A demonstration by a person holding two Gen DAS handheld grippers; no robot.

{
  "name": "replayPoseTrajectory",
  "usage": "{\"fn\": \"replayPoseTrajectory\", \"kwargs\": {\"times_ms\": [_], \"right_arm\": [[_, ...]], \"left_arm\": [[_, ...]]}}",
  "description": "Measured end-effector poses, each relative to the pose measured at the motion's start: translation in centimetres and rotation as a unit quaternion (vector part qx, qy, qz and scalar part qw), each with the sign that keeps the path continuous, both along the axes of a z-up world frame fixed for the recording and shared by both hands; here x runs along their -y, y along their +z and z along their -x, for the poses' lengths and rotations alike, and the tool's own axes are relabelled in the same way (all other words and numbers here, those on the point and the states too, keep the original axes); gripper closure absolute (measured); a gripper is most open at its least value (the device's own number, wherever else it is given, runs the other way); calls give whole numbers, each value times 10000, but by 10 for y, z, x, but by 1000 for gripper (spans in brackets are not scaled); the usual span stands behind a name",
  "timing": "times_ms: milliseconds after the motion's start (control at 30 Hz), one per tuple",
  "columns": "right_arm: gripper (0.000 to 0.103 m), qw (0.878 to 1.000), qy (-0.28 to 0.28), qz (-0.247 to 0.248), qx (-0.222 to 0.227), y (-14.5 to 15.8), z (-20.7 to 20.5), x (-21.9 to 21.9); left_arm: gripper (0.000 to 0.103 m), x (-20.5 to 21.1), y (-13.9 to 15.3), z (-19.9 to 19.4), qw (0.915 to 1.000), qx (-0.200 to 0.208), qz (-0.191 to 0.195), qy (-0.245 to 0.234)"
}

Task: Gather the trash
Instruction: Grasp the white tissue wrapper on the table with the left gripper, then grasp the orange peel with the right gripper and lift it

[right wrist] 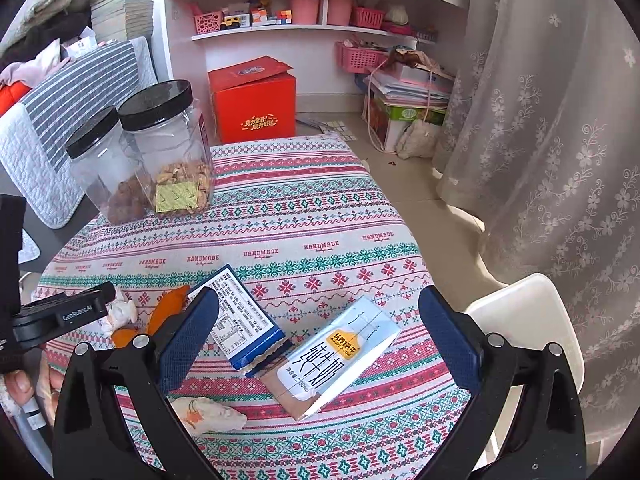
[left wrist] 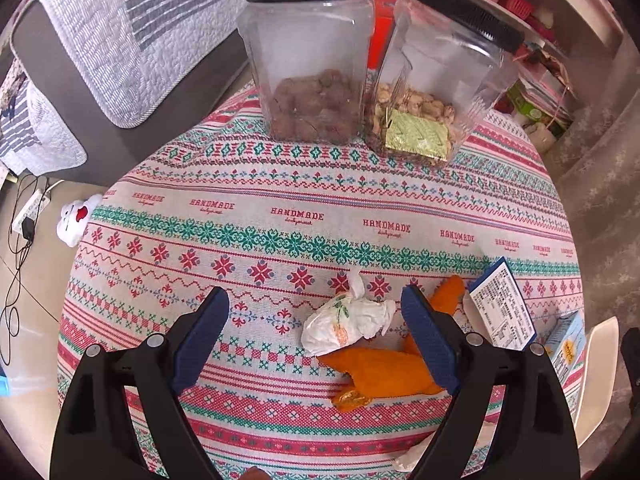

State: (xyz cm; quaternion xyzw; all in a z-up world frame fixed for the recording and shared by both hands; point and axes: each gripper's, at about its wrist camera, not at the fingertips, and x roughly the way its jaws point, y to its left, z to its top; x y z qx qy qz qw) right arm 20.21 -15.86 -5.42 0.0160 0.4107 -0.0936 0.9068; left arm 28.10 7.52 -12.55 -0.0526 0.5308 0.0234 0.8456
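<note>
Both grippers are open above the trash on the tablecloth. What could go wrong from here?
The left gripper hangs open over a crumpled tissue touching orange peel; closing may catch both or pinch the tablecloth. The right gripper frames a milk carton beside a blue packet; it may nudge that.

Two black-lidded clear jars [left wrist: 308, 60] side by side on patterned tablecloth [left wrist: 280, 216], red box [right wrist: 252, 100], lace curtain [right wrist: 560, 140]

light: bright, even daylight | shadows: soft | focus: sharp | edges: strong fisheye bending, dark corners
</note>
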Motion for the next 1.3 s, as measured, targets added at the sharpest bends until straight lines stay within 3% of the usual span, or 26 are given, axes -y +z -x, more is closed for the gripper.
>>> {"fn": "replayPoseTrajectory", "kwargs": {"times_ms": [133, 233, 267, 300, 400, 533, 633, 733, 833, 933, 1000, 1100, 1300], "right_arm": [[7, 9998, 36, -118, -145, -5, -4, 1], [7, 9993, 114, -240, -272, -10, -6, 3], [7, 9989, 155, -302, -317, -11, -7, 3], [7, 9985, 201, -365, -366, -12, -8, 3], [7, 9961, 527, -498, -502, -14, -9, -4], [7, 9878, 1417, -361, -534, -12, -8, -29], [7, 9686, 2454, -11, -389, -5, -2, -59], [7, 9321, 3568, 572, -250, -7, 6, -97], [10, 8920, 4378, 958, -588, -25, 1, -135], [18, 8607, 4834, 1214, -1037, -46, -6, -163], [21, 8503, 4928, 1314, -1301, -58, -15, -172], [28, 8445, 4962, 1271, -1561, -73, -26, -180], [57, 8279, 5054, 1373, -2007, -94, -37, -195]], "left_arm": [[20, 5, -18, -6, 9996, -136, -23, -238], [33, 12, -30, -8, 9984, -289, -170, -465], [46, 12, -33, -7, 9981, -311, -144, -506], [65, 11, -35, -7, 9978, -353, -94, -545], [68, 4, -28, 0, 9983, -341, -7, -480], [68, -21, 11, 19, 9996, 0, 286, -44], [68, -50, 60, 45, 9957, 457, 664, 447], [68, -77, 108, 83, 9869, 930, 1017, 844], [68, -90, 139, 114, 9788, 1341, 1227, 948], [68, -105, 143, 128, 9717, 1488, 1467, 1105], [68, -112, 139, 127, 9720, 1397, 1516, 1130], [68, -117, 134, 125, 9726, 1248, 1581, 1164], [67, -118, 135, 126, 9708, 1212, 1732, 1133]]}}
